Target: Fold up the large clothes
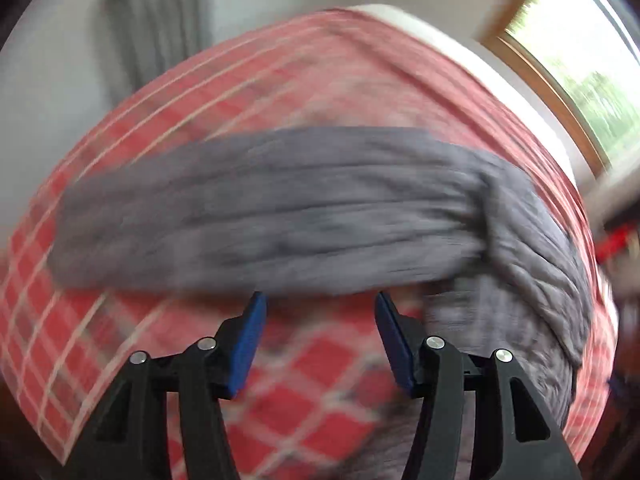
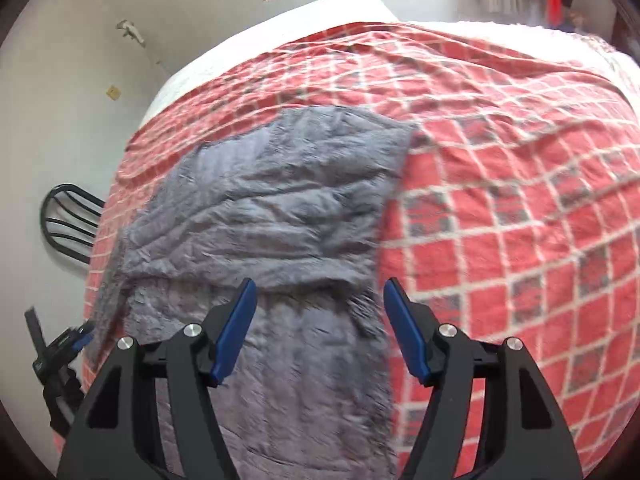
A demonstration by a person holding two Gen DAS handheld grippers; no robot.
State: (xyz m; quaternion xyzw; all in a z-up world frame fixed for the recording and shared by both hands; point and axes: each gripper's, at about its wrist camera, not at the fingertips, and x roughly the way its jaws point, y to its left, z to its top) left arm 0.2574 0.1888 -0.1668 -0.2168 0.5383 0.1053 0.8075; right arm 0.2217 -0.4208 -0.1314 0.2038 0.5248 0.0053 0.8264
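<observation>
Right wrist view shows your right gripper (image 2: pixel 320 332) spread and empty above the grey garment (image 2: pixel 272 216), one fold already laid, centre-left on the red checked bedspread (image 2: pixel 520 200). Your left gripper (image 1: pixel 320 340) gapes empty too, low in its blurred frame; more folds probably remain.

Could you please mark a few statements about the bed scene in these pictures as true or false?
1. The grey garment lies on a red checked bedspread. True.
2. The right tool is clamped on the garment. False: its jaws stand open, with nothing between them.
3. The left tool is open. True.
4. The garment is spread flat in a single layer. False: one part is folded over another.
5. A black chair stands beside the bed. True.
</observation>
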